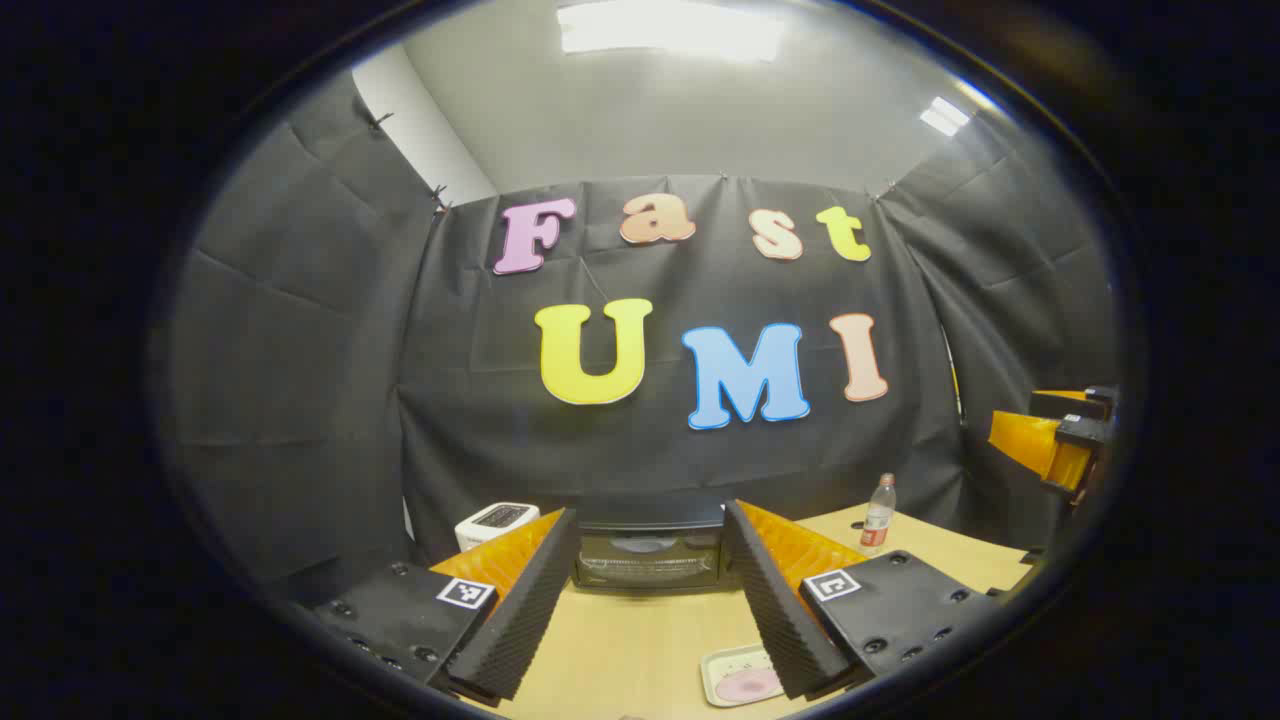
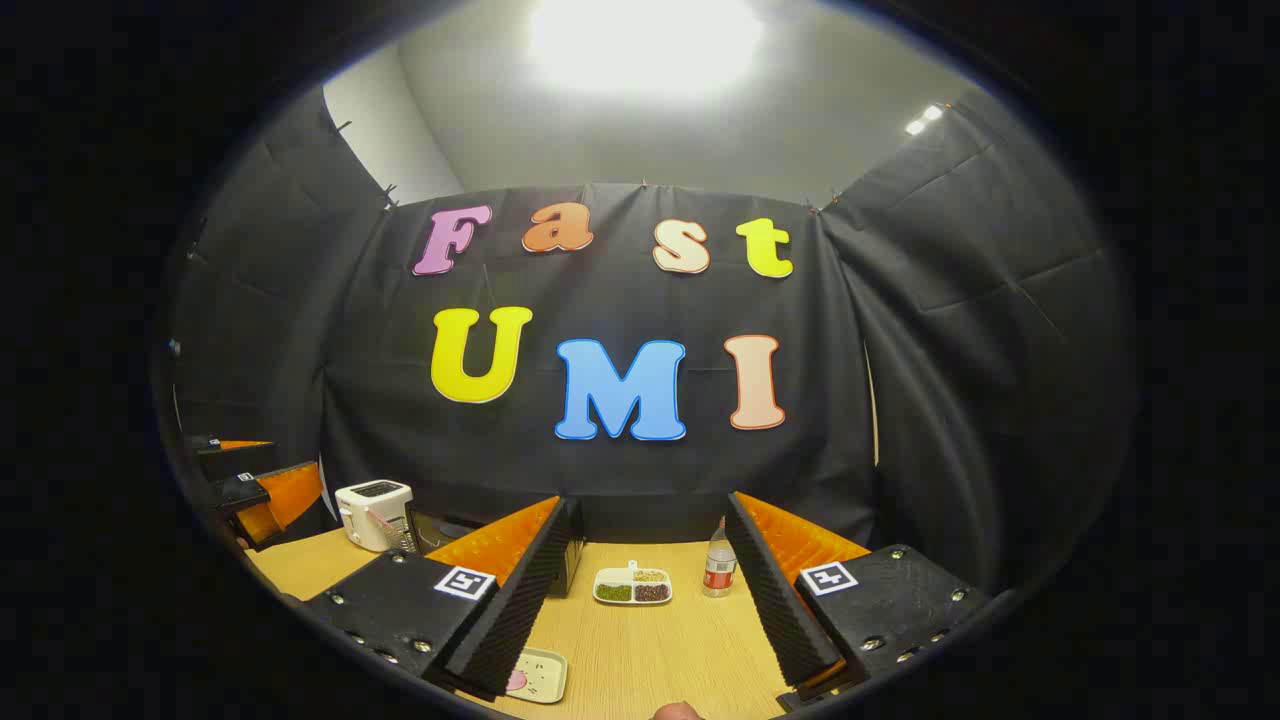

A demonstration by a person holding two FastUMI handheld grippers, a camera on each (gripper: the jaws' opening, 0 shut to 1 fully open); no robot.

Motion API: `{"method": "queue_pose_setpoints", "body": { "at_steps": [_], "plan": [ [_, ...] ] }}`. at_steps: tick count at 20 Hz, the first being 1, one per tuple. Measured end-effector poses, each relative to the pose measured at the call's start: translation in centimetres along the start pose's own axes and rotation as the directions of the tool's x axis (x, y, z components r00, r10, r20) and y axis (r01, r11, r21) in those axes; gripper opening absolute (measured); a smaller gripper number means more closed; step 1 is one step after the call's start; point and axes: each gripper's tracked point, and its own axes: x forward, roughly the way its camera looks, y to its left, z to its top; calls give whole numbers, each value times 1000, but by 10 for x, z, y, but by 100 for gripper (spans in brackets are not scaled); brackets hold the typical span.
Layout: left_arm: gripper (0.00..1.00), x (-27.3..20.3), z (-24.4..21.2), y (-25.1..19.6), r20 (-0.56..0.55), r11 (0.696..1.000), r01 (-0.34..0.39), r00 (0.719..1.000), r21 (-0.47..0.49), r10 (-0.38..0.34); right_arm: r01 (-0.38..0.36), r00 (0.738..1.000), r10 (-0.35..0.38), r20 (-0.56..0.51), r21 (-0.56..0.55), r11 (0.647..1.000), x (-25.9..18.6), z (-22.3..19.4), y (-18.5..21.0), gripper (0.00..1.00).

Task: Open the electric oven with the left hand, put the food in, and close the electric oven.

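Note:
The black electric oven (image 1: 650,560) stands at the back of the wooden table, straight ahead of my left gripper (image 1: 650,510). Its glass door looks closed. My left gripper is open, holds nothing, and is some way short of the oven. A small pale plate with pink food (image 1: 742,676) lies on the table close below its right finger. In the right gripper view, my right gripper (image 2: 650,500) is open too and holds nothing. The same plate (image 2: 537,675) lies by its left finger, which hides most of the oven (image 2: 432,528).
A white toaster (image 1: 495,520) stands left of the oven and a plastic bottle (image 1: 878,514) to its right. A divided dish of beans (image 2: 632,587) lies beside the bottle (image 2: 718,570). The other gripper (image 1: 1060,440) hovers at the far right.

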Motion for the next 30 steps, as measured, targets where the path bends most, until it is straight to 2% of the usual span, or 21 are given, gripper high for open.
{"method": "queue_pose_setpoints", "body": {
  "at_steps": [13,17,18,20,25,30],
  "plan": [
    [100,-1,1,-14,0,1000,-6,1000,18,6,-8,1000,8,-17,17,1000,7,-8,-12,95],
    [100,-2,-1,-25,-7,1000,-13,1000,27,13,-31,999,31,-19,16,999,10,-13,-16,95],
    [97,0,-3,-30,-12,1000,-11,1000,27,11,-44,999,44,-27,16,999,11,-16,-15,95],
    [100,5,-3,-36,-15,1000,-8,1000,25,8,-69,997,69,-21,16,998,10,-18,-15,95],
    [100,35,10,-34,24,999,-22,999,35,22,-91,996,91,-17,12,996,21,-21,-15,95],
    [100,95,4,-23,29,999,-1,1000,36,0,-36,999,36,1,1,999,39,-17,-19,95]
  ]
}}
